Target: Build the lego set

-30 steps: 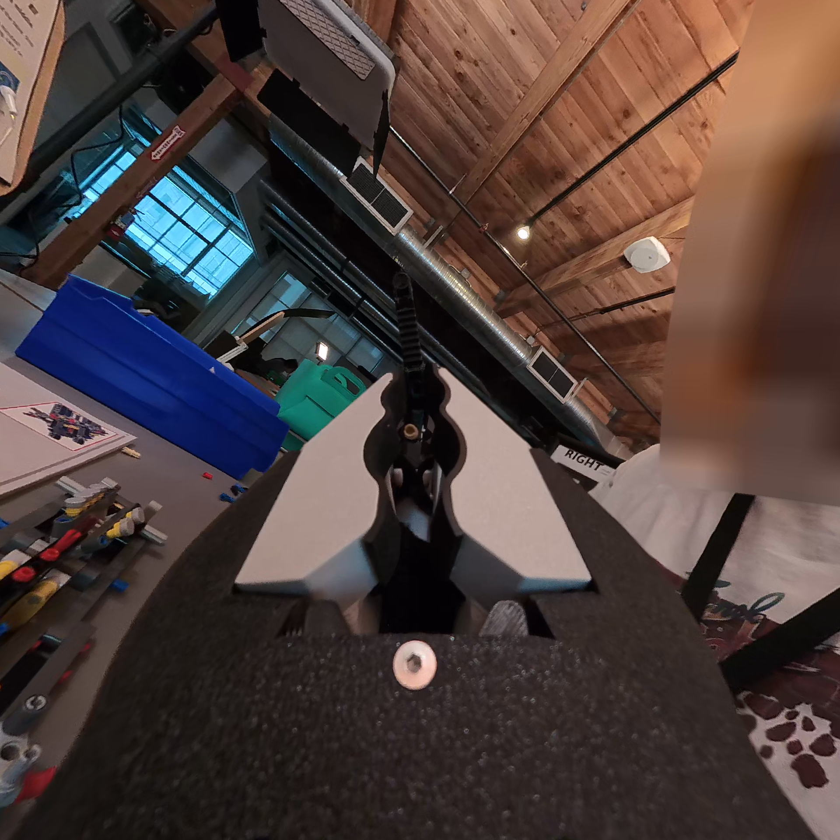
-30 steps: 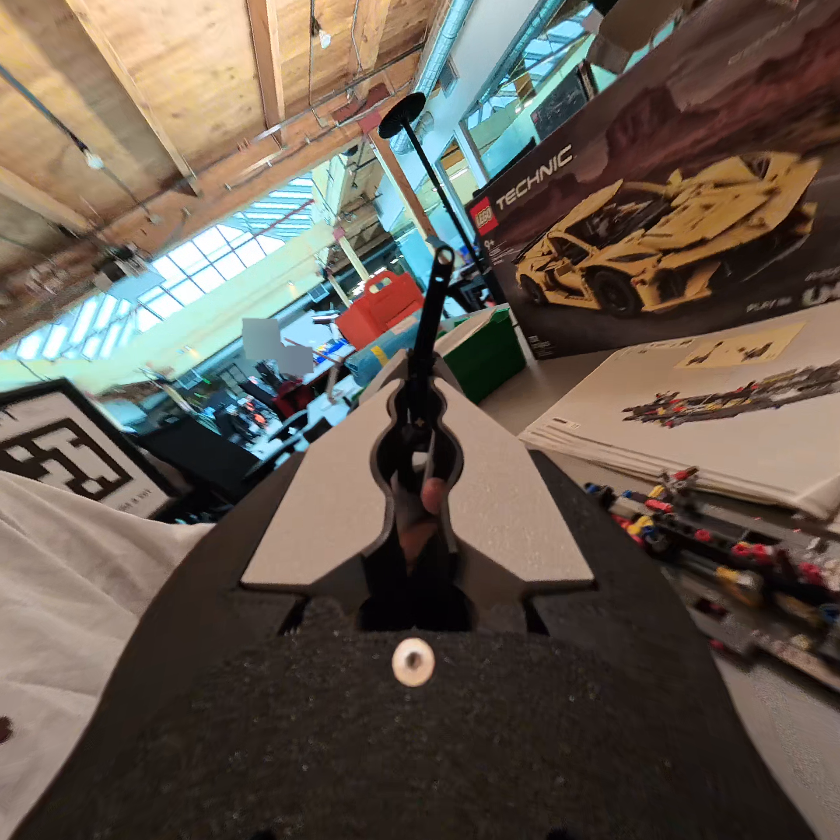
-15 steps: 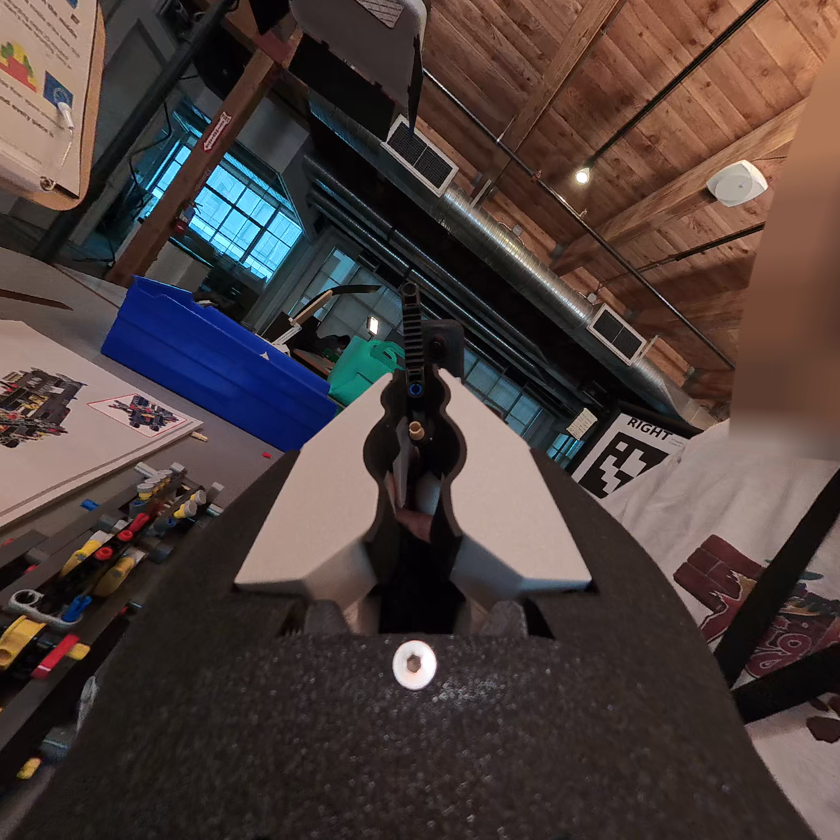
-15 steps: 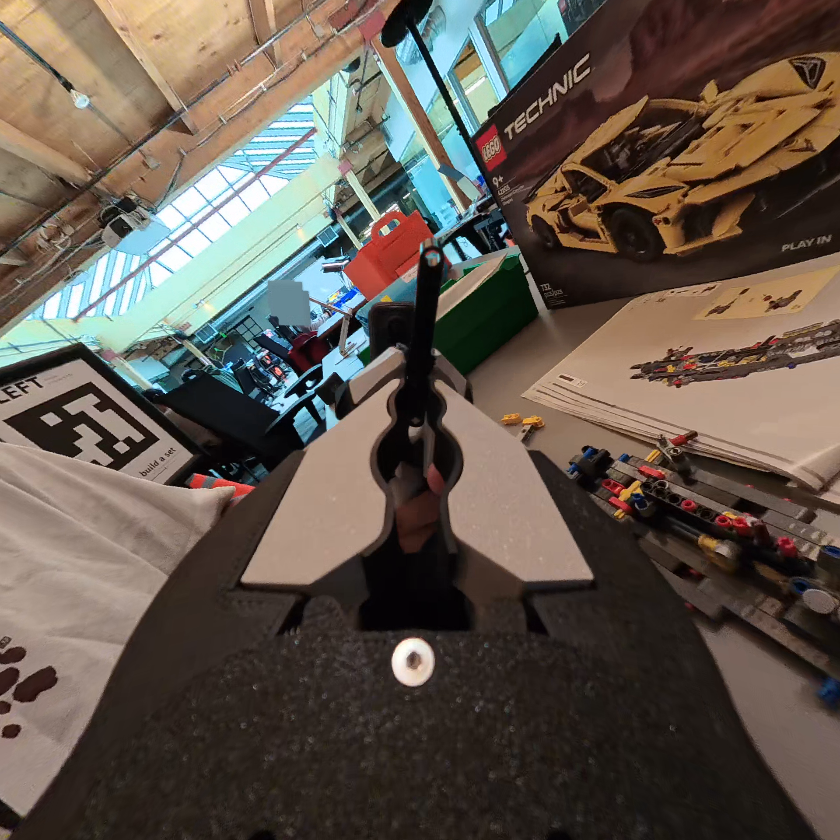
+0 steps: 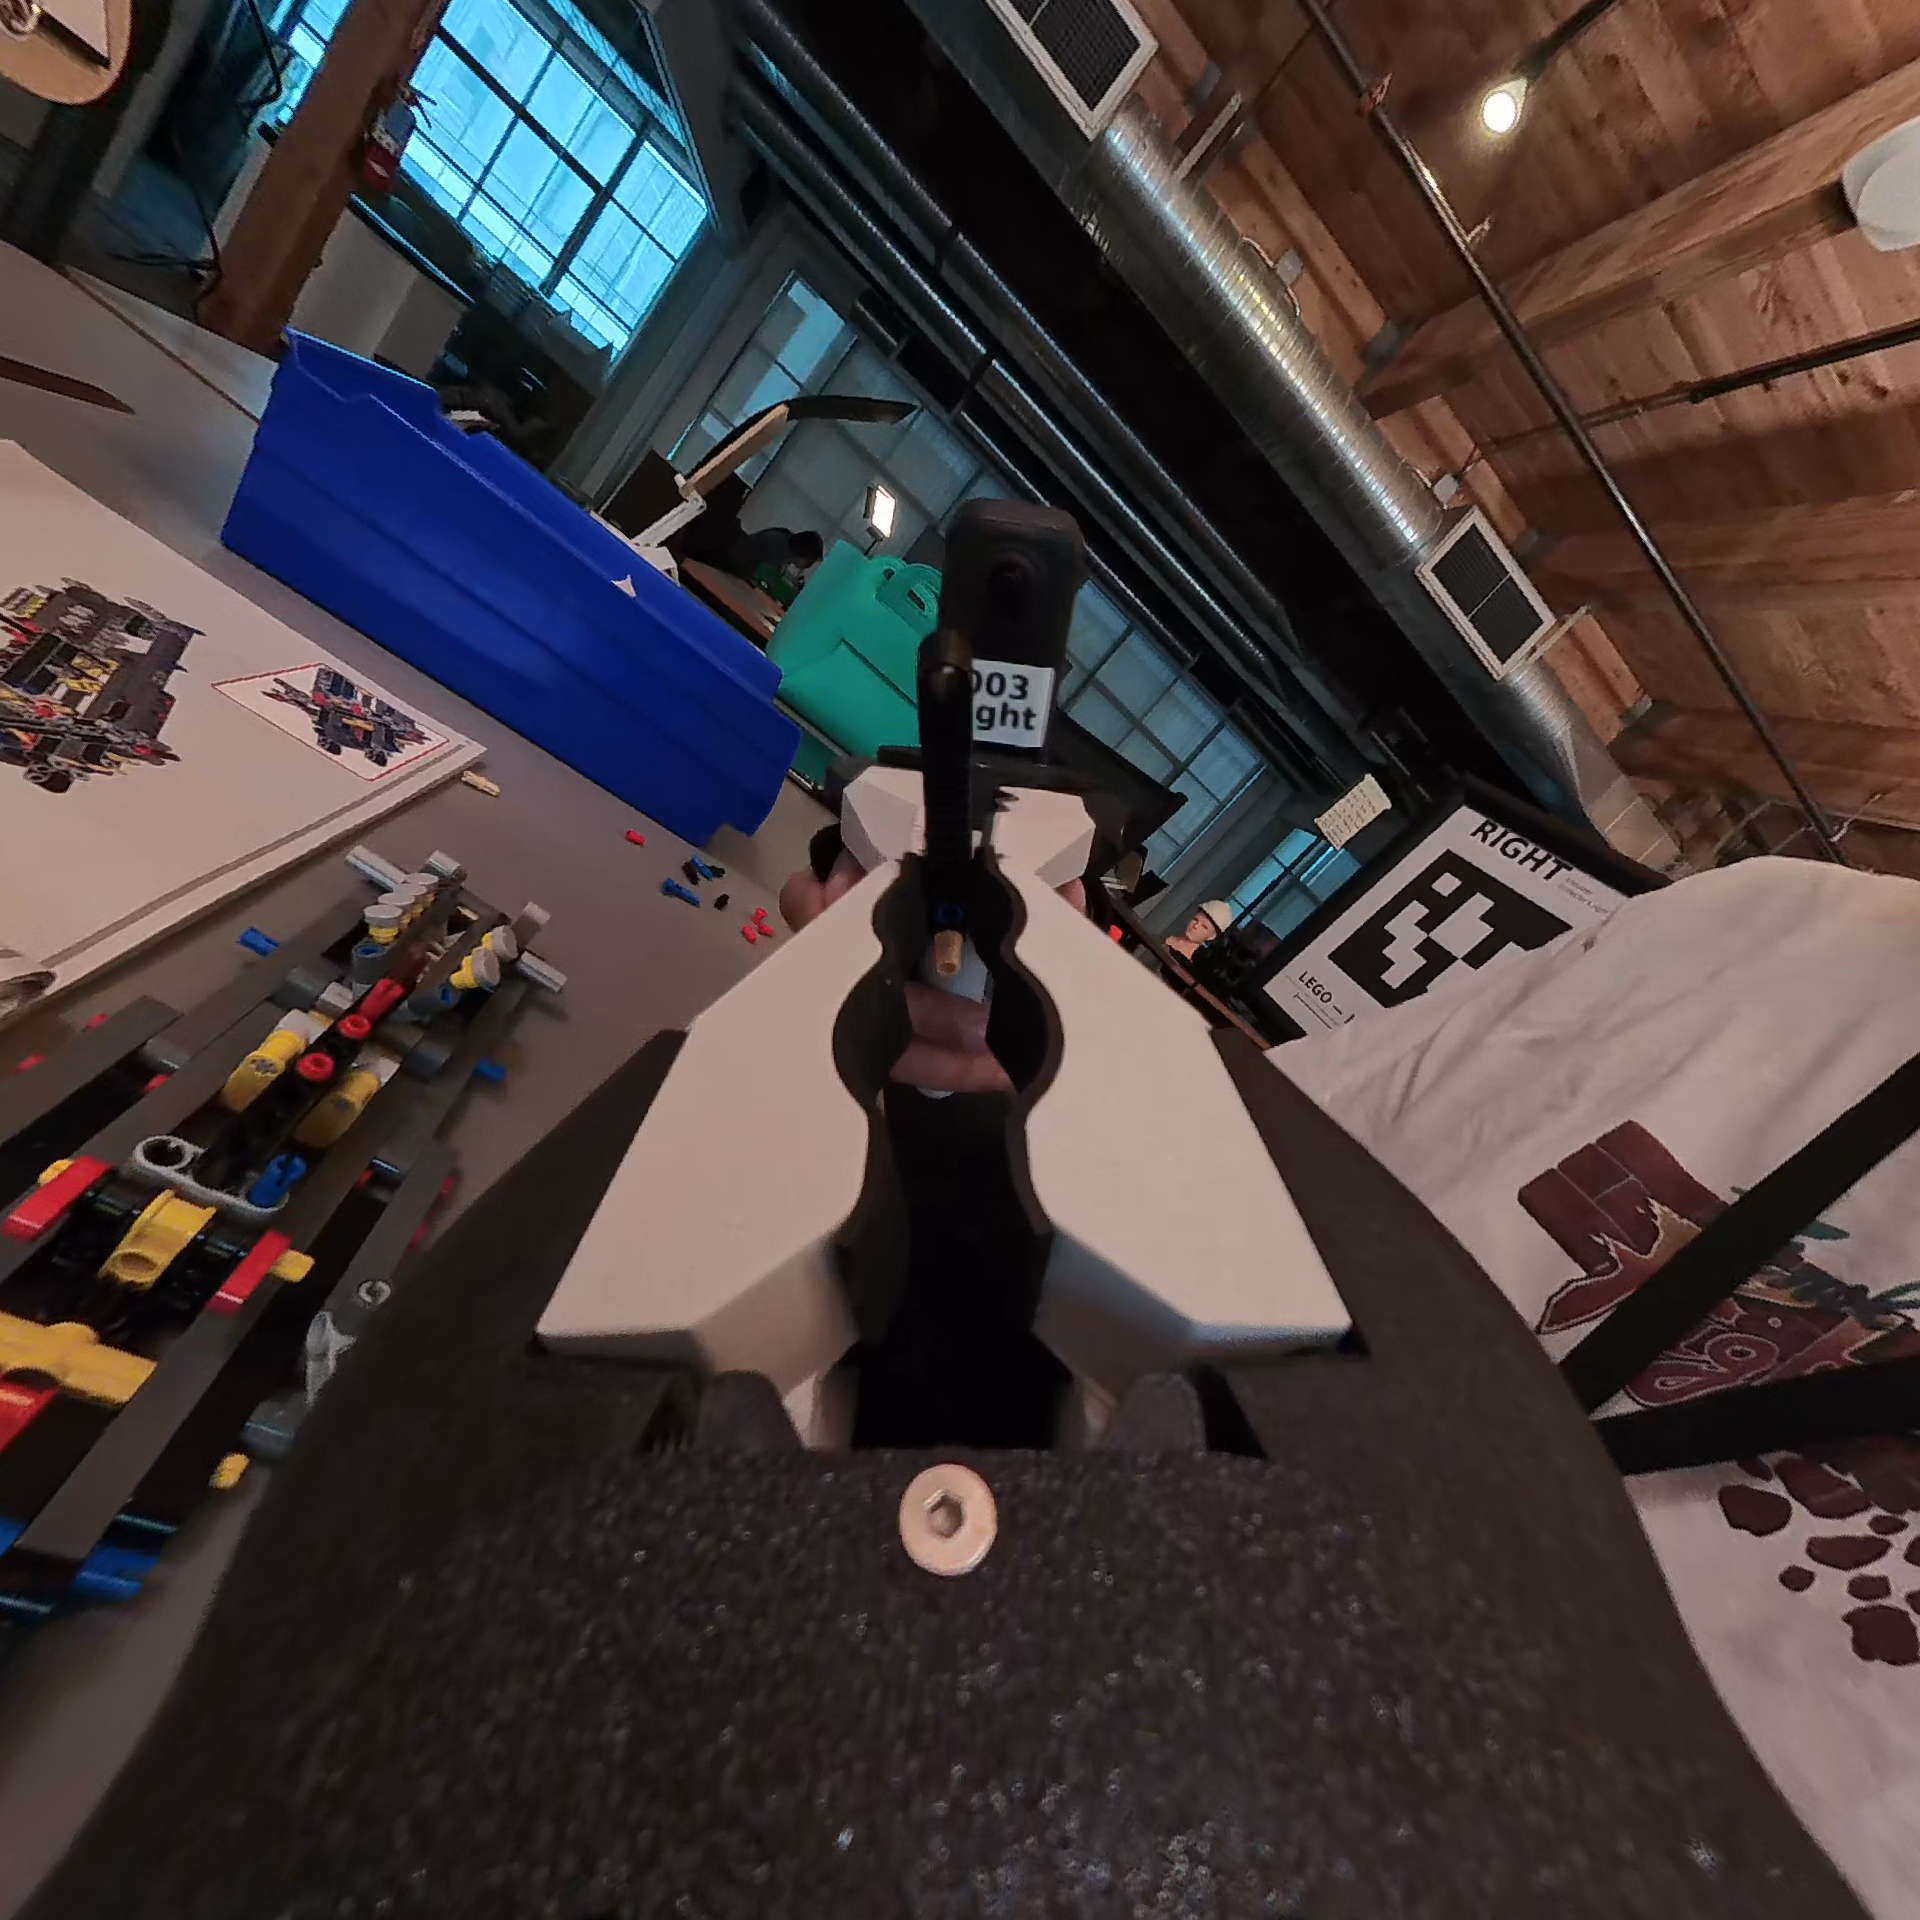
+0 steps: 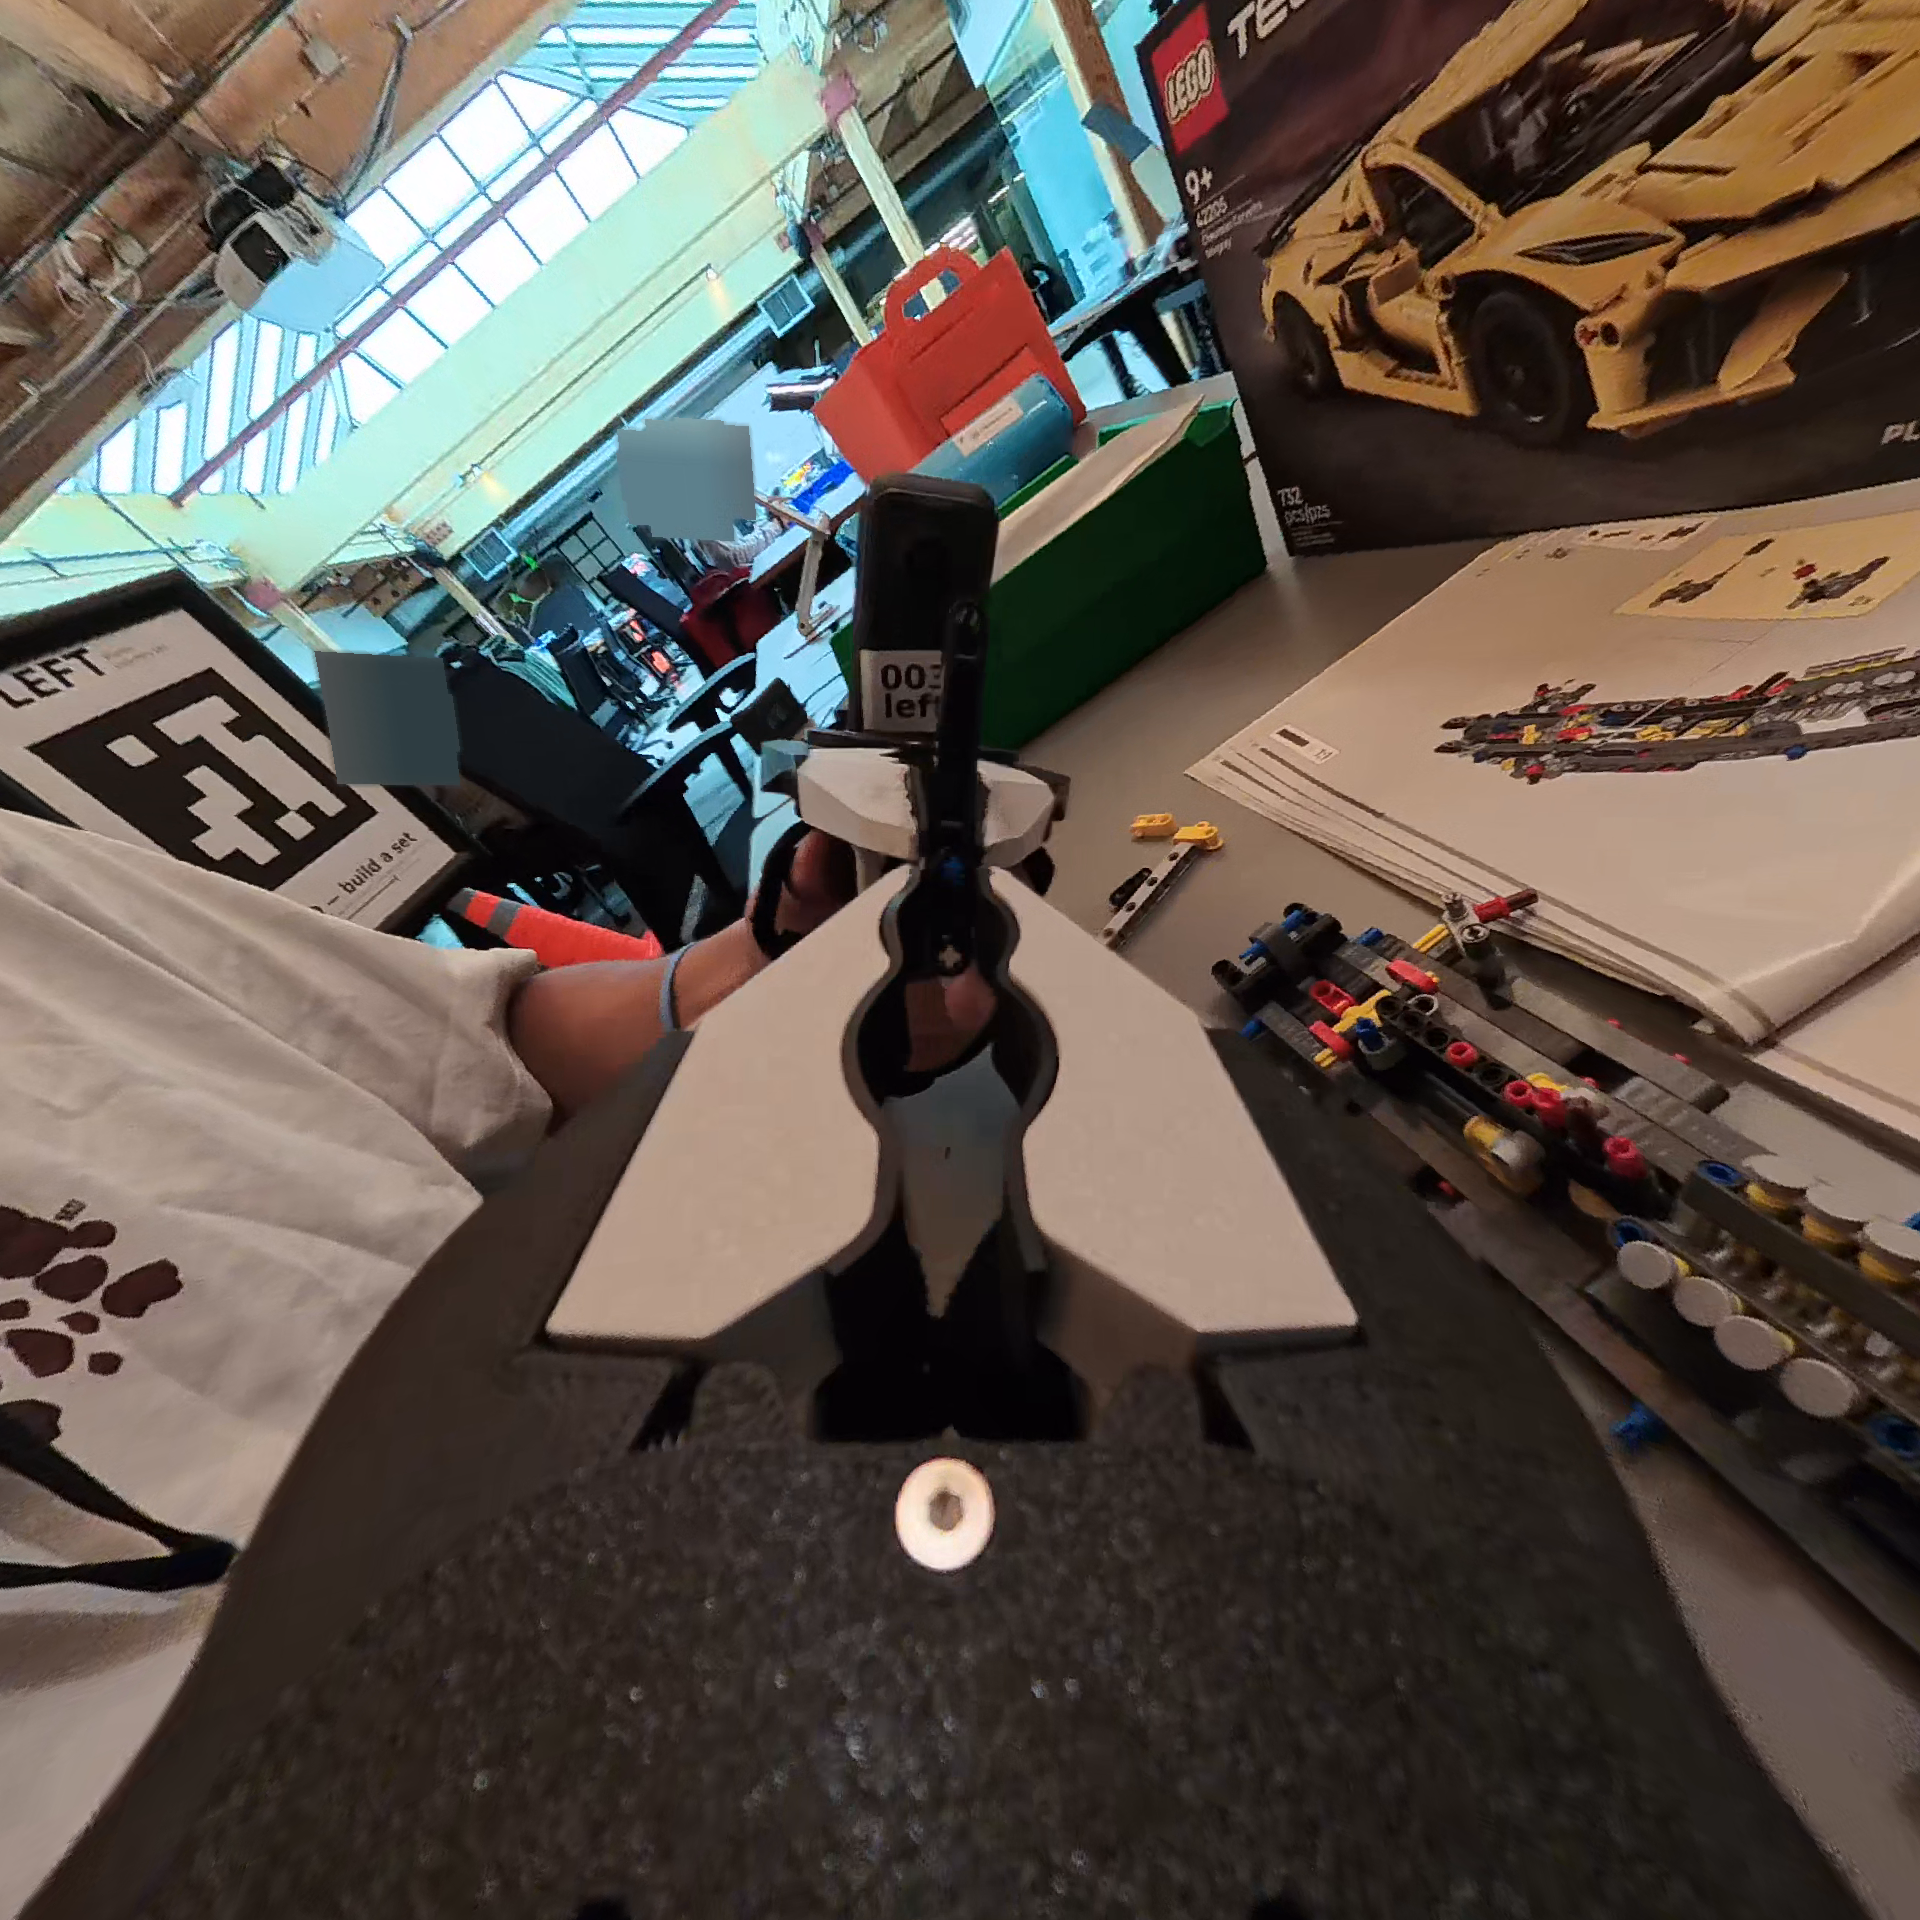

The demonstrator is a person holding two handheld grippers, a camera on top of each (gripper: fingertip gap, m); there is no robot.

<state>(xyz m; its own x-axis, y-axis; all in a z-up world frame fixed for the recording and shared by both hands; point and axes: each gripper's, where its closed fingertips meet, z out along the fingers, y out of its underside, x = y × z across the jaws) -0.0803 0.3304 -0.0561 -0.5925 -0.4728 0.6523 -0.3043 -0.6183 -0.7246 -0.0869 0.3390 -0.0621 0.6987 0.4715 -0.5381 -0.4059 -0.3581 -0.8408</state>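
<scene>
Clerk: Item one, left gripper [image 5: 951, 883]. Condition?

Checker: Pale grey fingers [image 5: 748, 1122] pressed together, pinching a black toothed lego bar [image 5: 951, 769]. The bar stands up past the fingertips. A small blue pin [image 5: 945, 914] and a tan pin [image 5: 945, 951] show in the notch just behind the tips.

Clerk: Item two, right gripper [image 6: 945, 883]?

Checker: Fingers likewise closed, clamped on a black slim lego beam [image 6: 961, 727] that rises beyond the tips, round hole at its far end. The two grippers face each other tip to tip, both raised above the grey tabletop [image 5: 582, 790], with the two black pieces meeting between them. Whether the pieces are joined cannot be told.

Clerk: Main build?

Checker: Long dark lego chassis with red, yellow and blue pins [image 5: 260, 1143], lying flat on the tabletop, to the left of the left fingers and to the right of the right fingers.

Clerk: Paper goods?

Checker: Open white instruction booklet [image 6: 1610, 748], beyond the chassis. Dark cardboard box picturing a yellow car [image 6: 1558, 260], upright, farther back on the right.

Clerk: Containers?

Checker: Blue plastic bin [image 5: 499, 582], ahead and left of the left fingers. Green plastic bin [image 6: 1122, 561], ahead and right of the right fingers.

Clerk: Loose stock?

Checker: Scattered small red and blue pins [image 5: 717, 894] near the blue bin. One short grey strip with yellow ends [image 6: 1174, 842], just right of the right fingertips.

Clerk: Operator?

Checker: White printed shirt [image 5: 1558, 1039] and a bare forearm [image 6: 603, 997] behind the left gripper.
</scene>
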